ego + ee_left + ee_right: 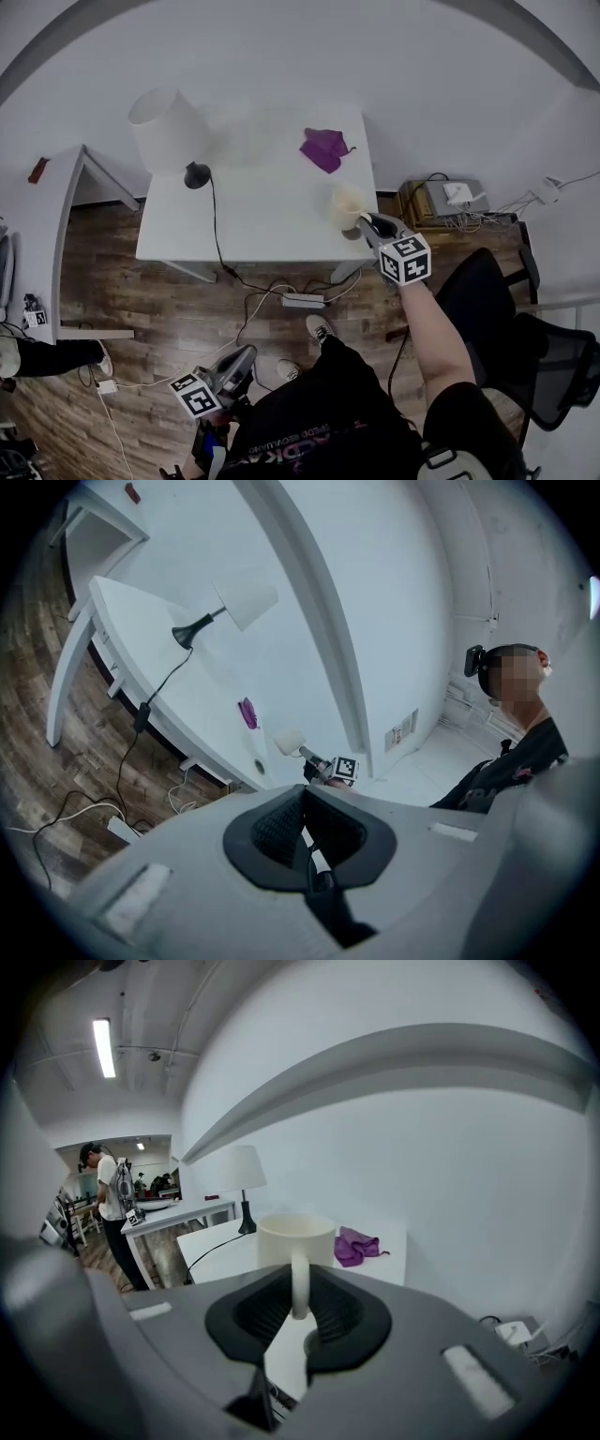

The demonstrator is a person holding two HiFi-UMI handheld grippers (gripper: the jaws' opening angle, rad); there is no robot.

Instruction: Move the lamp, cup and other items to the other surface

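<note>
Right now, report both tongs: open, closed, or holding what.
Left tongs: closed, empty.
Right tongs: closed on the cup, by its handle.

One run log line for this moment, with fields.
right gripper: shut on cup handle | left gripper: empty, held low | lamp, purple cloth: on white table

My cup is cream, the far cloth purple, the table white, the left lamp white with a black foot.
</note>
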